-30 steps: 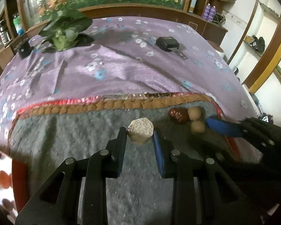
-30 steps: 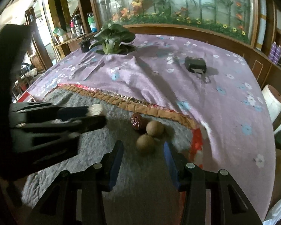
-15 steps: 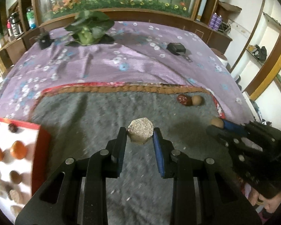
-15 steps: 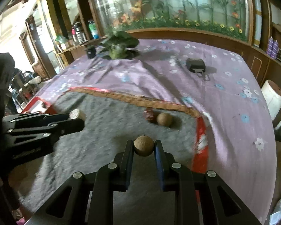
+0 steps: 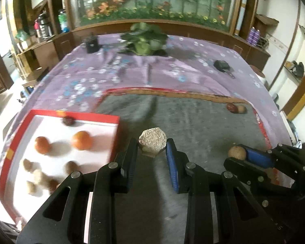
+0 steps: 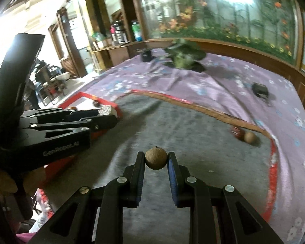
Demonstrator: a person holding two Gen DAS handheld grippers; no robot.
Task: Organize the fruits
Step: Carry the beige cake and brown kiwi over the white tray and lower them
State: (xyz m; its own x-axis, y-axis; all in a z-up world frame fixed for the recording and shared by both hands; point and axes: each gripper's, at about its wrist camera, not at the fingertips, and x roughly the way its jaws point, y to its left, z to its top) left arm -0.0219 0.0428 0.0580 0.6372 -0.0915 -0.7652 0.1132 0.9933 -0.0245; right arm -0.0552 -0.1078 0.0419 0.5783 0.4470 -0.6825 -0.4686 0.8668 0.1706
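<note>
The left tongs [image 5: 152, 152] are clamped on a pale, rough, many-sided lump [image 5: 152, 140], pinched between the two pads and lifted clear of the grey mat [image 5: 193, 122]. The right tongs [image 6: 156, 159] are closed tight on a small round brown fruit [image 6: 156, 158], which sits between the fingertips above the same mat; in the left view this fruit [image 5: 236, 153] shows at the tip of the right tongs [image 5: 242, 155], to the right of the lump.

Just left of the left tongs lies a white tray with a red rim [image 5: 75, 116]. It holds two orange fruits [image 5: 81, 140], a dark reddish one [image 5: 68, 120] near the far rim, and several small brown and pale pieces [image 5: 30, 164] at the near end, blurred.

Farther off, at the mat's far right corner, a red date [image 5: 231, 107] and a second round brown fruit [image 5: 241, 109] lie touching each other.

Beyond the mat spreads a purple flowered cloth [image 5: 132, 75]. On it sit a small black object [image 5: 221, 64] to the right, a leafy green vegetable [image 5: 144, 40] at the far middle, and a dark cup [image 5: 91, 43] to its left.
</note>
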